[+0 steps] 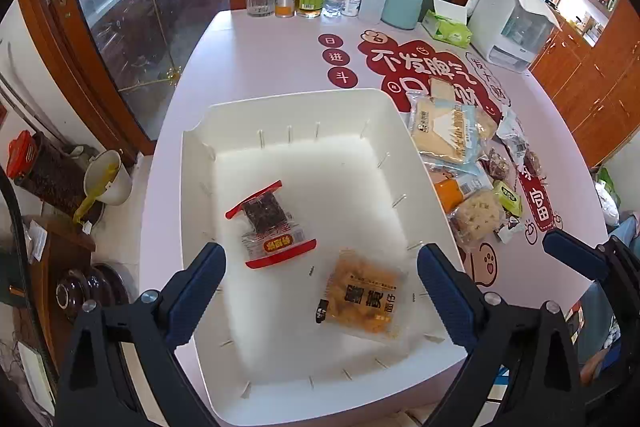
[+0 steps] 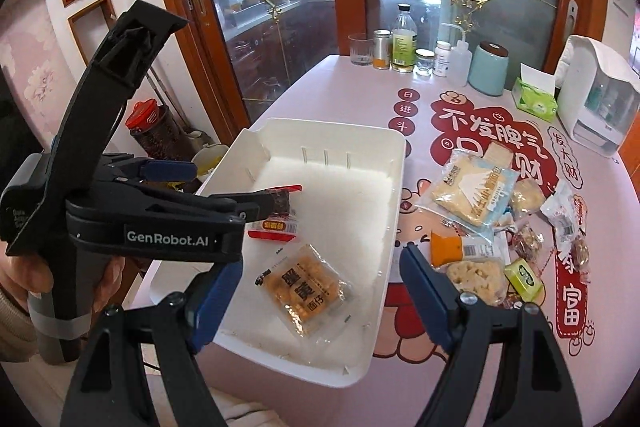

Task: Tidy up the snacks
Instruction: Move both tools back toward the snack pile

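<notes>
Nearest, the left claw (image 1: pixel 320 291) and right claw (image 2: pixel 320 287) both hang spread with nothing between their blue ribbed pads. Below them a white plastic bin (image 1: pixel 396 131), rectangular with slotted walls, sits on the glossy pink tabletop (image 1: pixel 260 59). In it lie a flat, crinkly clear packet of yellow noodle snack (image 2: pixel 308 291), long axis running near-right to far-left, and beyond it a red-edged packet with a dark block (image 1: pixel 272 227). To the right, loose wrapped snacks (image 2: pixel 492 219) lie heaped on the tabletop.
</notes>
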